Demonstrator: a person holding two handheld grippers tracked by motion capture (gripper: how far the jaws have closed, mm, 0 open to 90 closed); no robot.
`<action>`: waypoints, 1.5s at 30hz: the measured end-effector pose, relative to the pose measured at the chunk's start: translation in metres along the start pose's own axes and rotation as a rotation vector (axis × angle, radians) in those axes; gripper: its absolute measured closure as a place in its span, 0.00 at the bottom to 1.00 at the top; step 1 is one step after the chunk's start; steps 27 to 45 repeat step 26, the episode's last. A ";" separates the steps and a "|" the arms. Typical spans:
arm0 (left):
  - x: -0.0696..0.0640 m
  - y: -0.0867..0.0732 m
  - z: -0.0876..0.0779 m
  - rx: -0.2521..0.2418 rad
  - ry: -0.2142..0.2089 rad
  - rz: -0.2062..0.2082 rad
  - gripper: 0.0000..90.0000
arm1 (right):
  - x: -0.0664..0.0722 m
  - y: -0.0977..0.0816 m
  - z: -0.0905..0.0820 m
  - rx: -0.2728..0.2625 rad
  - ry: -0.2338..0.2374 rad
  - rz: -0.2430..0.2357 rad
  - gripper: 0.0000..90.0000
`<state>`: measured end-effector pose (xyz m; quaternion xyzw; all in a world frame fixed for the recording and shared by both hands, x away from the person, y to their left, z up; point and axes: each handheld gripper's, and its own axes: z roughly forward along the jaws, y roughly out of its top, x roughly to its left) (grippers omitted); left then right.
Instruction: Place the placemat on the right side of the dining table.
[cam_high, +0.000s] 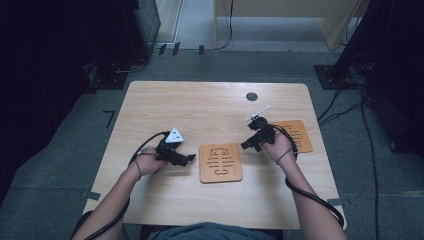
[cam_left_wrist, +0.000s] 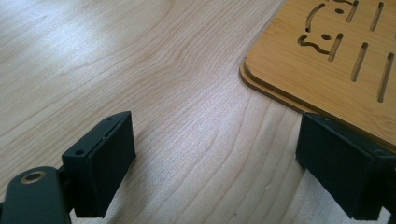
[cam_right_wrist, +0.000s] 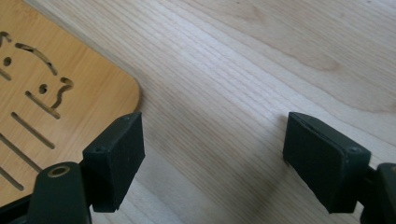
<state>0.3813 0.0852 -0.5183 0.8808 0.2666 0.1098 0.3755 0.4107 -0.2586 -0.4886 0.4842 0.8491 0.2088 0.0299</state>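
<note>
On grey carpet, with dark stands and trailing cables at the room's edges: a pale wood-grain worktop (cam_high: 210, 107), bearing a small dark round disc (cam_high: 252, 96) toward its far edge at about 1 o'clock from the centre. Near the middle, toward the person's side: a square wooden board (cam_high: 220, 163) cut with slots and a curly figure. Farther off at 3 o'clock, partly hidden behind the right hand: a second slotted board (cam_high: 299, 135).

From the left gripper (cam_high: 186, 159), central board just beside at 3 o'clock; in the left gripper view, board's rounded corner (cam_left_wrist: 327, 51) up at 1 o'clock, right black pad (cam_left_wrist: 341, 170) over its edge, whether touching cannot be told. From the right gripper (cam_high: 248, 144), same board near at 8 o'clock; in the right gripper view, board corner (cam_right_wrist: 56, 88) at 10 o'clock, close beside the left pad (cam_right_wrist: 116, 158).

Left gripper: jaws wide apart, bare wood between, nothing held. Right gripper: jaws likewise wide, bare worktop between, nothing gripped.
</note>
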 end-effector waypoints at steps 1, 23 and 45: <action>0.000 0.000 0.000 0.000 0.000 0.000 0.12 | 0.001 0.000 0.001 -0.002 0.000 -0.009 0.23; 0.000 0.000 0.000 0.000 0.001 -0.001 0.12 | 0.009 -0.001 0.006 0.008 0.018 -0.058 0.05; 0.000 0.000 0.000 0.000 0.001 -0.001 0.12 | 0.007 -0.003 0.007 0.005 0.043 -0.089 0.01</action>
